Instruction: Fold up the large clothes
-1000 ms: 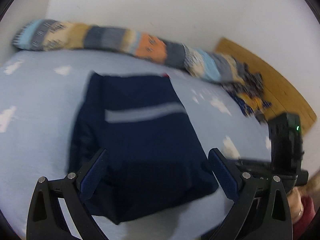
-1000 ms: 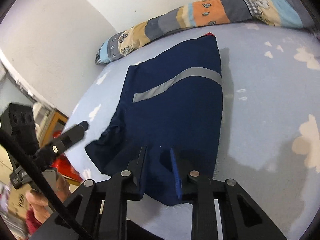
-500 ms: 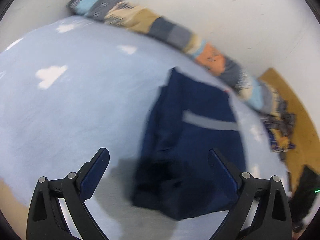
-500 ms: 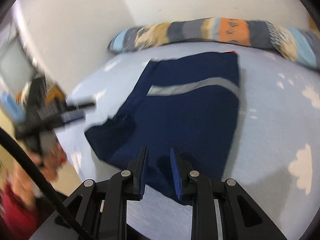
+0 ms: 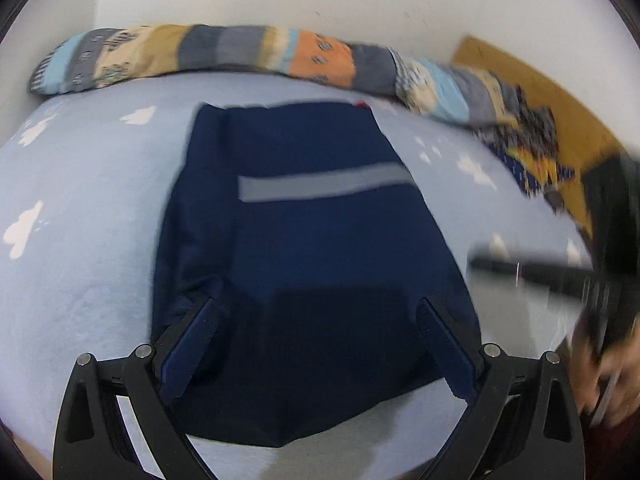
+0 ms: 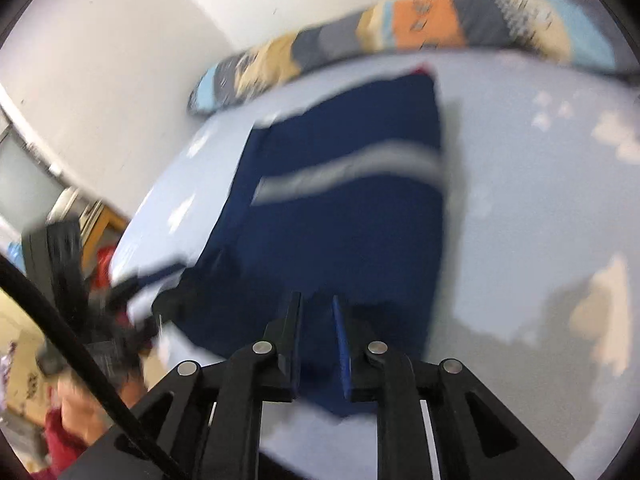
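On the pale blue bed sheet (image 5: 92, 280) the folded dark blue garment (image 5: 312, 264) with its grey stripe (image 5: 320, 187) lies flat in the middle, below the long patchwork pillow (image 5: 224, 50) at the wall. The left gripper (image 5: 320, 344) hangs over its near edge with jaws spread wide and nothing between them, though their shadow hides the cloth there. The right gripper (image 6: 318, 344) has just been closing to a narrow gap; whether its pads pinch the garment's near hem is unclear, because this view is blurred, and at the far right of the left view the hand (image 5: 608, 368) is only a smear.
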